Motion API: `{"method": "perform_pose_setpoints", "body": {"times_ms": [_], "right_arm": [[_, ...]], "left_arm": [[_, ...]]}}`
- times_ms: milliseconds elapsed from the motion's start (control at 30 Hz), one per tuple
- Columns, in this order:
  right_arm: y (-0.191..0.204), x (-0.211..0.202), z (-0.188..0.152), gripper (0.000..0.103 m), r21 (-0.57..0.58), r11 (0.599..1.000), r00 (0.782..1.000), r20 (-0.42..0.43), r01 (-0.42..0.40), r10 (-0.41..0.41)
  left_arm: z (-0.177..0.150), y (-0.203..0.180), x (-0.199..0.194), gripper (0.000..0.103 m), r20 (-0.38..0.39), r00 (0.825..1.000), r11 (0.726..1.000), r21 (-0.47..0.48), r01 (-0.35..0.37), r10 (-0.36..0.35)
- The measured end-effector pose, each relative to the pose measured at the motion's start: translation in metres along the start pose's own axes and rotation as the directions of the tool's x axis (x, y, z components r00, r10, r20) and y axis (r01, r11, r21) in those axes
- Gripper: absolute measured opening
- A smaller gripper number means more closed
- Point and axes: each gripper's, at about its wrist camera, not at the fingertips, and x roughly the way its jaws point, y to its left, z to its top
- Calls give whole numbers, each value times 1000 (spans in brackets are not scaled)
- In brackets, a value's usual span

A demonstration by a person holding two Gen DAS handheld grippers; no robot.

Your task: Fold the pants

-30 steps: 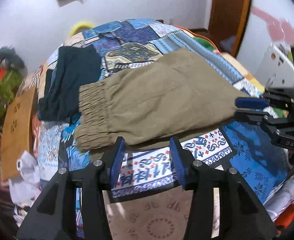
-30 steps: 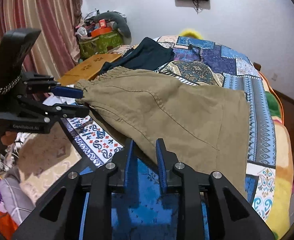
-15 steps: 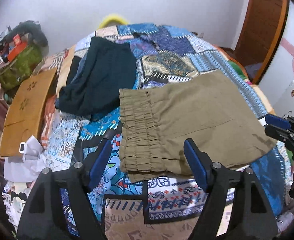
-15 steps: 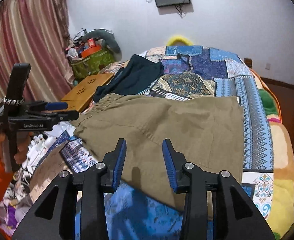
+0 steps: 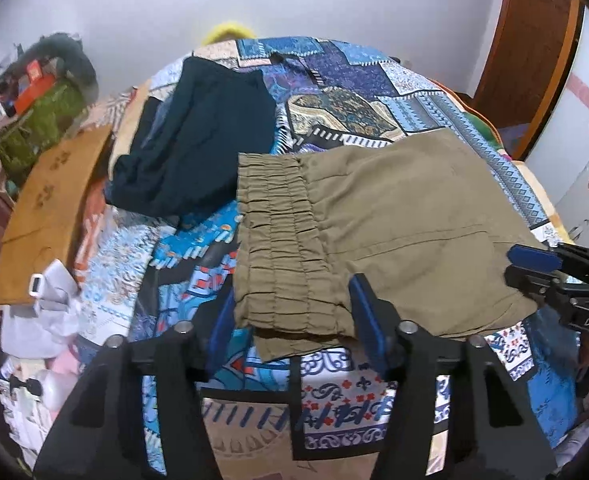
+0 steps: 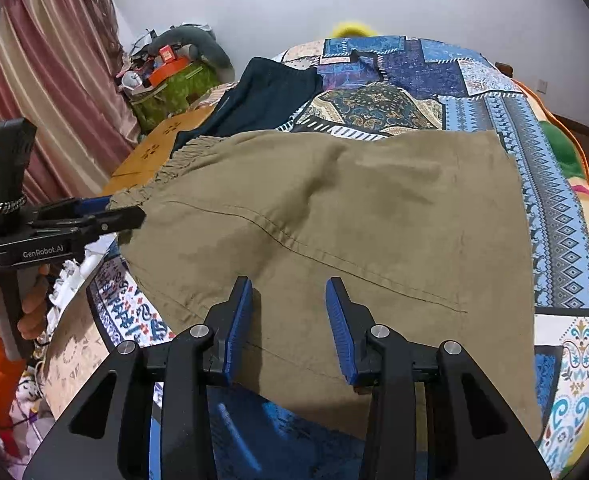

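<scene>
While the patchwork bed quilt point(image 5: 354, 92) spreads in blue printed squares, the folded khaki pants point(image 5: 382, 232) lie flat at its centre, their gathered elastic waistband at 9 o'clock. Both the left gripper point(image 5: 290, 320), marked "GenRobot.AI", and the right gripper point(image 6: 288, 324), marked "DAS", have blue ribbed fingers point(image 6: 340, 328) spread wide, holding nothing.

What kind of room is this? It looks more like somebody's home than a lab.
Most likely a bedroom in a home. A bed with a patchwork bedspread fills the view, striped curtains hang at one side, a wooden door stands at the other, and olive pants lie spread on the bed.
</scene>
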Motion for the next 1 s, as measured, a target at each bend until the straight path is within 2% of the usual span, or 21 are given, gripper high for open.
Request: {"method": "perform_pose_setpoints", "body": {"times_ms": [233, 467, 567, 767, 867, 1000], "right_arm": [[-18, -13, -16, 35, 16, 999, 999, -22, 49, -48], [-56, -30, -46, 35, 83, 984, 986, -63, 157, -152], [-66, -40, -56, 40, 121, 982, 988, -64, 147, -140], [-62, -50, -64, 40, 96, 978, 982, -51, 185, -181], [-68, -55, -67, 40, 104, 968, 973, -62, 228, -223], [-81, -63, -70, 43, 150, 963, 974, -84, 223, -213]], "left_arm": [[-8, 5, 1, 55, -3, 1000, 1000, -11, 0, 0], [-15, 8, 6, 58, -6, 1000, 999, -54, 8, -8], [-17, 10, 7, 60, -4, 1000, 997, -69, 17, -18], [-19, 11, 8, 66, 5, 1000, 998, -70, 1, 0], [-17, 15, 6, 69, -11, 1000, 997, -81, 8, -9], [-9, 23, 1, 70, -42, 998, 994, -104, 38, -42]]}}
